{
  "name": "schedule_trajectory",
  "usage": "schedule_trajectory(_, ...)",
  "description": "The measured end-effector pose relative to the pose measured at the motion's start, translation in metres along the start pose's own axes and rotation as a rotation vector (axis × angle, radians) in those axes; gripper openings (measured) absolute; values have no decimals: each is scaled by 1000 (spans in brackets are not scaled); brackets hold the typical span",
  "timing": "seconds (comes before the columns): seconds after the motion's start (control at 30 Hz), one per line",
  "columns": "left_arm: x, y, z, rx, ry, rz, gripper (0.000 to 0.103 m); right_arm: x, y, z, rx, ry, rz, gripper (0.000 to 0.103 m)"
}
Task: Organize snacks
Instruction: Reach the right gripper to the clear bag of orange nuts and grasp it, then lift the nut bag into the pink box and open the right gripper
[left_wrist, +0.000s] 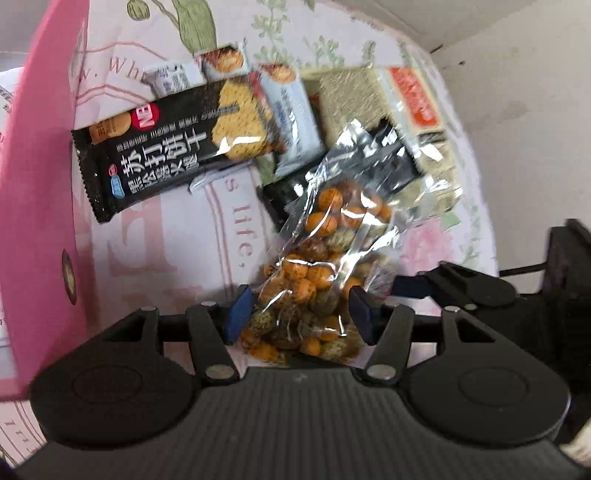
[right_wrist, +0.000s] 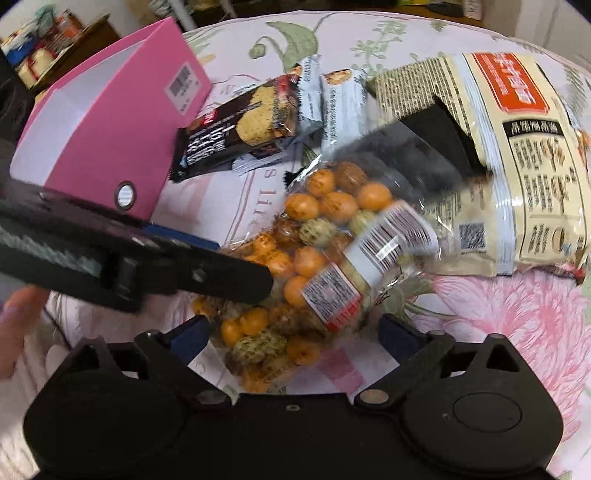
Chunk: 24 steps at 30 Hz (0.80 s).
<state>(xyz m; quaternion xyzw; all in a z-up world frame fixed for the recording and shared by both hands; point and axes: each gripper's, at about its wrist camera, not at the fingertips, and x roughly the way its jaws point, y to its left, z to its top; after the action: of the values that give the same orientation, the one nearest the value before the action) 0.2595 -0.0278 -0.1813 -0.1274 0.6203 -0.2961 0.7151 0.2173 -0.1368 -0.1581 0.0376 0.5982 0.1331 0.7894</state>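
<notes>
Left tool (left_wrist: 299, 314): jaws narrowed onto clear bag of coated nuts (left_wrist: 314, 288), blue pads pressing bag's lower end from both sides; bag held, tilted, top end w/ black header up over the pile. Right tool (right_wrist: 291, 332): jaws spread wide, pads either side of same bag (right_wrist: 295, 266) but apart from it, no grip. No earlier pic to compare.

Bag contents: orange, brown + greenish balls; white barcode label on film, seen in right wrist view.

Behind bag, on floral cloth (right_wrist: 517, 317) covering the surface: black cracker pack (left_wrist: 166, 147) w/ white lettering, two small white-grey snack packs (left_wrist: 291, 122) leaning beside it, large cream bag w/ orange label (right_wrist: 517, 155) to the right, partly under a black packet (left_wrist: 369, 162).

Pink box (right_wrist: 107, 122) stands at left, open side showing white inside, next to cracker pack. Person's fingers (right_wrist: 18, 321) visible at left edge, right wrist view. Both views motion-blurred.
</notes>
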Motion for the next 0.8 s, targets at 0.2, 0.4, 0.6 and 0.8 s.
schedule_trajectory(0.2,5,-1,-1,37,-36,18,62,3,12,-13,8,-73,-78,103)
schedule_trajectory(0.4,11,2,-2,27,-55,-37,67,2,11,-14,14,-75,-80,103)
schedule_trajectory(0.6,13,-7,-20,8,43,-67,69,-6,14,-21,-18,-32,-71,98)
schedule_trajectory(0.8,7,-5,-30,-61,53,-73,69,-19,16,-28,-52,-57,-49,90)
